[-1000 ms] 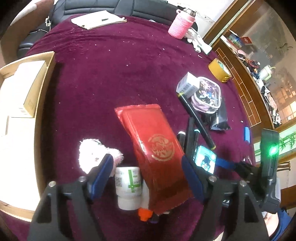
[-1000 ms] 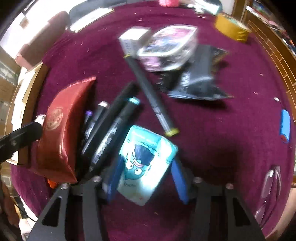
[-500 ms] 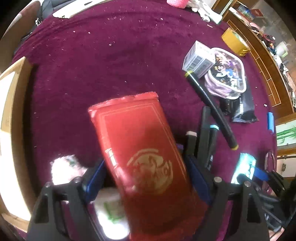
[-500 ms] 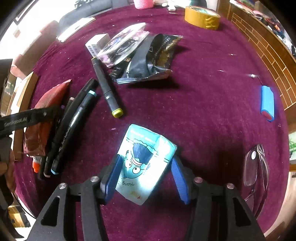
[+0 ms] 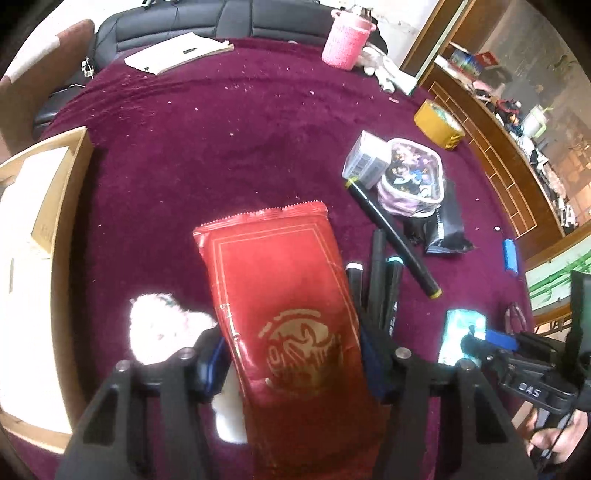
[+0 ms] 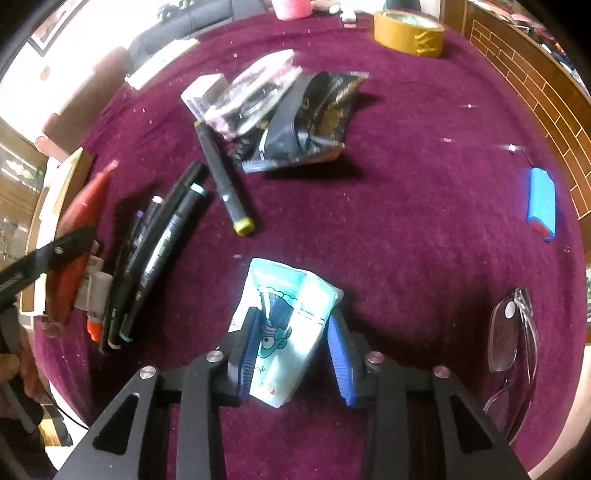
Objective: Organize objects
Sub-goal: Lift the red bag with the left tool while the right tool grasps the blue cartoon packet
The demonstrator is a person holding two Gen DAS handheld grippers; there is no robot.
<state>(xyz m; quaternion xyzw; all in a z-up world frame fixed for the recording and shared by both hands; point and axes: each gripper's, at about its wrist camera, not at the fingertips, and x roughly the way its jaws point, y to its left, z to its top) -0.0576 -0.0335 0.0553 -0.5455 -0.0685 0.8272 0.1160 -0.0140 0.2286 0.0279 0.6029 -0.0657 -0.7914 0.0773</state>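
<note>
My left gripper [image 5: 291, 354] is shut on a red foil packet [image 5: 280, 295] with a gold emblem, held above the maroon tablecloth [image 5: 221, 147]. My right gripper [image 6: 291, 339] is shut on a light-blue cartoon tissue pack [image 6: 288, 314], squeezed between the blue pads; it also shows in the left wrist view [image 5: 458, 336]. Several black markers [image 6: 159, 251] lie side by side left of the tissue pack, and one marker with a yellow cap [image 6: 221, 177] lies apart. The red packet shows edge-on in the right wrist view [image 6: 79, 229].
A clear pouch [image 5: 410, 181], small box [image 5: 365, 158] and black foil bag [image 6: 314, 118] lie together. Tape roll [image 6: 408, 27], blue case [image 6: 541, 203], glasses [image 6: 511, 332], pink cup [image 5: 345, 42], fluffy white toy [image 5: 159, 328], white bottle [image 5: 231, 413], cardboard box [image 5: 33, 229] at left.
The left gripper has closed on the red packet and lifted it. The right gripper has squeezed tighter on the tissue pack and pulled it back away from the markers.
</note>
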